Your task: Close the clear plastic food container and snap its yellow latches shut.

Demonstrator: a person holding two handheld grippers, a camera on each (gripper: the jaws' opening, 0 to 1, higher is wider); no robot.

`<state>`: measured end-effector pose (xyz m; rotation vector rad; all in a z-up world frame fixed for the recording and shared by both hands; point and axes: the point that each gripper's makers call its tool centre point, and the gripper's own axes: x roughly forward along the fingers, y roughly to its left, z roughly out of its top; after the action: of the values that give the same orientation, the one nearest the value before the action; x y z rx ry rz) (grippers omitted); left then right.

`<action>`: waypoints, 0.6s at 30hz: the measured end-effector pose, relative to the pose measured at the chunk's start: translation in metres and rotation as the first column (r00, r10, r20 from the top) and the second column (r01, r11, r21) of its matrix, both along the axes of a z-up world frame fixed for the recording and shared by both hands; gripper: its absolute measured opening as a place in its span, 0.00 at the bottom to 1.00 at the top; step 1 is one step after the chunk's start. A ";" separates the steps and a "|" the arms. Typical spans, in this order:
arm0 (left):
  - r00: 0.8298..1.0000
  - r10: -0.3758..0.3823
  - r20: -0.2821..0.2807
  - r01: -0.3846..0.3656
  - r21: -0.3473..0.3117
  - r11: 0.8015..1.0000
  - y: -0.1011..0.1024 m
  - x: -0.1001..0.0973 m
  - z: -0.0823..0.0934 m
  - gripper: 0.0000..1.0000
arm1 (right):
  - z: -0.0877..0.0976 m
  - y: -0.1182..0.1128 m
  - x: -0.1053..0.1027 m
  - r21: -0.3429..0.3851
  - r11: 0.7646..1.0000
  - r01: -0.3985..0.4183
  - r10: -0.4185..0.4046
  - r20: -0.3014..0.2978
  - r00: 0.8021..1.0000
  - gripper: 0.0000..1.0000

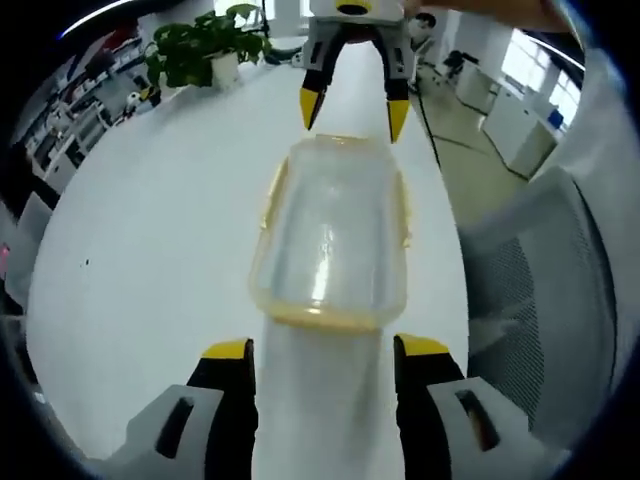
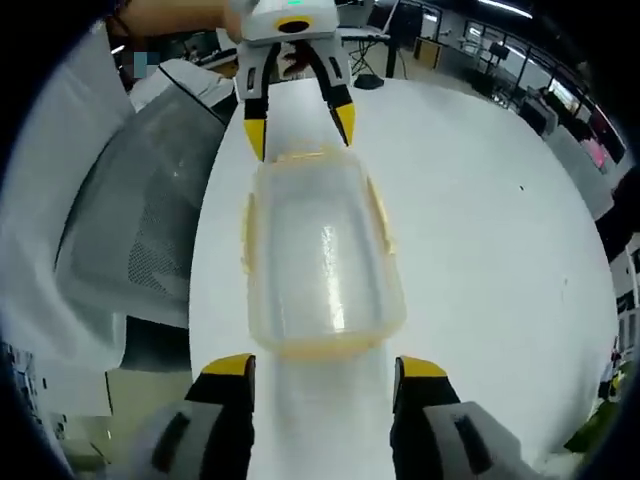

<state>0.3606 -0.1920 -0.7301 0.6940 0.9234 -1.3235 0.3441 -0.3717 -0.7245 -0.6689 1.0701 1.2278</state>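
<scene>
One clear container (image 1: 330, 235), two grippers (image 1: 322, 352) (image 1: 353, 110), one potted plant (image 1: 205, 48), one mesh chair (image 1: 545, 270), one white table (image 1: 150, 250)

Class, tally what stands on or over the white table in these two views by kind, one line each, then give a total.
Clear plastic food container: 1
Tongs, the left tongs and the right tongs, both open, one at each end of the container: 2
Potted plant at the table's far edge: 1
Total: 4
</scene>
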 end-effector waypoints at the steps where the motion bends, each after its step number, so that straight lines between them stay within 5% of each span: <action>1: 1.000 0.020 -0.022 -0.020 -0.010 1.000 -0.001 -0.002 0.001 0.51 | 0.001 -0.002 0.000 -0.011 1.000 0.029 -0.029 -0.011 1.000 0.47; 6: 0.990 0.130 -0.057 -0.130 0.006 0.992 0.002 0.001 0.004 0.46 | 0.010 0.011 0.002 0.054 0.992 0.112 -0.111 -0.030 0.993 0.43; 10: 0.972 0.219 -0.087 -0.221 -0.018 0.975 -0.005 0.001 0.008 0.42 | 0.002 0.012 0.001 0.021 0.991 0.134 -0.134 -0.024 0.991 0.42; 13: 0.973 0.219 -0.073 -0.220 -0.001 0.976 -0.005 0.002 0.006 0.41 | 0.000 0.014 0.002 0.027 0.985 0.173 -0.172 -0.035 0.985 0.42; 15: 0.952 0.278 -0.126 -0.283 -0.019 0.959 -0.010 -0.001 0.008 0.42 | -0.001 0.015 0.000 0.027 0.983 0.183 -0.182 -0.046 0.982 0.42; 18: 0.942 0.308 -0.132 -0.312 -0.011 0.950 -0.009 0.000 0.006 0.42 | -0.003 0.012 0.000 0.006 0.979 0.203 -0.203 -0.043 0.978 0.41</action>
<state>0.3610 -0.2006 -0.7240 0.4196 1.0662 -1.1080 0.3443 -0.3599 -0.7270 -0.5140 1.1376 1.0739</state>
